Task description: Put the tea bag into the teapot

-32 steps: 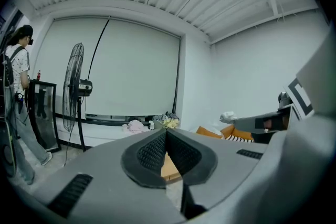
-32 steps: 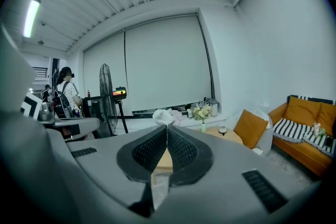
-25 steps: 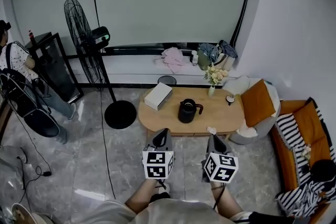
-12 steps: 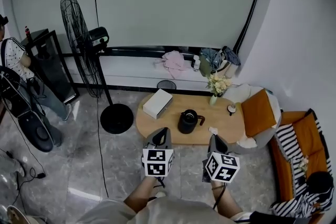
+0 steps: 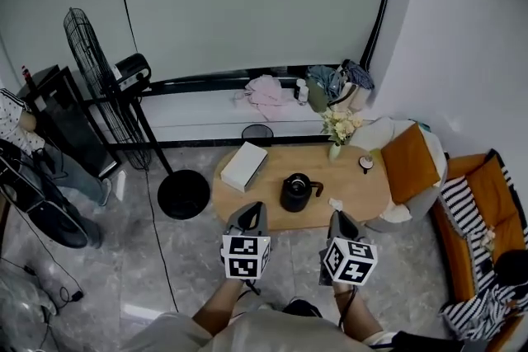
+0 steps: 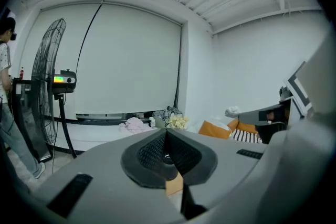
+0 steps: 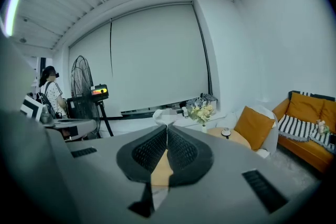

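1. The left gripper (image 5: pixel 253 210) is held low over the floor, just short of the counter's near edge. Its jaws are clenched tip to tip and grip nothing.
2. The right gripper (image 5: pixel 340 216) sits beside it at the same height, the two apart. Its jaws are also pressed together and empty.
3. The tea bag (image 5: pixel 335 203), a small pale scrap, lies on the oval wooden counter (image 5: pixel 367 192) close to the near edge. It is just ahead of the right gripper's tip and touches neither gripper.
4. The teapot (image 5: pixel 295 192), dark and upright, stands near the middle of the counter. It is left of the tea bag and clear of it, with its handle pointing right.
5. A white box (image 5: pixel 244 166) lies flat towards the counter's left end.
6. A small round thing (image 5: pixel 365 163), too small to make out, sits on the right part of the counter. A vase of pale flowers (image 5: pixel 338 130) stands at the far edge near it.
7. An orange cushion (image 5: pixel 410 161) leans on a pale seat at the counter's right end. Further right is an orange sofa (image 5: pixel 495 185) with a striped throw.
8. To the left, a standing fan (image 5: pixel 95 82) rises from a round base (image 5: pixel 183 194) on the floor, just beside the counter's left end.
9. A ledge (image 5: pixel 198 107) runs along the far wall, carrying a pink cloth (image 5: pixel 266 91) and some bags (image 5: pixel 334 85).
10. Another person (image 5: pixel 12 124) stands at the far left edge.
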`<state>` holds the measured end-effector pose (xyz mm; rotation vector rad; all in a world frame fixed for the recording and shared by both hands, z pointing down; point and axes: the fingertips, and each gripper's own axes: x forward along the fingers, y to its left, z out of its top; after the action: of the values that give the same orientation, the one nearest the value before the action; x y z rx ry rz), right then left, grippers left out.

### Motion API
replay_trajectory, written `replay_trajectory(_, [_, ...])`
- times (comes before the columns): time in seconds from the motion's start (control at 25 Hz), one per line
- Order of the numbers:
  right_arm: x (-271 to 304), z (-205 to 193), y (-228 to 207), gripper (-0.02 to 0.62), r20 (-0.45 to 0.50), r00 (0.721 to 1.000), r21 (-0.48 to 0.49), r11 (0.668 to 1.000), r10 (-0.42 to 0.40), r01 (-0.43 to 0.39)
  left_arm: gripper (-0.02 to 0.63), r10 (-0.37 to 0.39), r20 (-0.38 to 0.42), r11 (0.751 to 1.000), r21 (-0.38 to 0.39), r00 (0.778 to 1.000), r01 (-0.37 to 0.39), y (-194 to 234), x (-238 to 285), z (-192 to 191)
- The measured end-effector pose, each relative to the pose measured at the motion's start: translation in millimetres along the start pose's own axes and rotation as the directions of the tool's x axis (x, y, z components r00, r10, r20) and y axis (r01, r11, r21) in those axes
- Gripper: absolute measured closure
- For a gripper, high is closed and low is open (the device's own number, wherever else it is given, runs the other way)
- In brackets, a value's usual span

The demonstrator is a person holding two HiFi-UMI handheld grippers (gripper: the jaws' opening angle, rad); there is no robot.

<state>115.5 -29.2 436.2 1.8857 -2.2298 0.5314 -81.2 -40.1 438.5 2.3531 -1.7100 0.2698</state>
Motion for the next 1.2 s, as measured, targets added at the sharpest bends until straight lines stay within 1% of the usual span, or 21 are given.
replay_trajectory(0.12, [6.4, -3.2, -8.4, 0.560, -0.006, 1.000, 0.024, 1.000, -0.013, 0.013, 0.600, -0.022, -0.023, 0.999, 0.026, 0.999, 0.023, -5.5, 10.9, -4.5])
replay_trajectory(0.24, [19.8, -2.1, -15.1, 0.560, -0.015, 1.000, 0.028, 1.000, -0.012, 0.013, 0.600, -0.018, -0.034, 1.000, 0.025, 0.999, 0.019, -4.6, 24.8, -5.3])
replay_trajectory(0.36, [37.8, 4.5, -23.9, 0.560, -0.015, 1.000, 0.025, 1.000, -0.006, 0.006, 0.600, -0.008, -0.028, 1.000, 0.022, 1.000, 0.008, -4.5, 42.5, -0.4])
replay_trajectory(0.72, [102.7, 42.4, -40.8, 0.560, -0.012, 0.998, -0.014, 0.998, 0.055, -0.055, 0.600, 0.051, -0.002, 0.999, -0.017, 0.999, -0.051, 2.7, 103.3, 22.4])
replay_trajectory(1.04, [161.4, 77.8, -54.9, 0.560, -0.024, 0.993, -0.045, 0.992, 0.120, -0.121, 0.600, 0.110, -0.001, 0.993, -0.043, 0.994, -0.110, 9.4, 154.6, 43.5])
replay_trajectory(1.2, [187.6, 91.4, -63.2, 0.560, -0.030, 0.988, -0.055, 0.987, 0.149, -0.150, 0.600, 0.149, -0.005, 0.988, -0.044, 0.989, -0.149, 12.6, 177.4, 51.0])
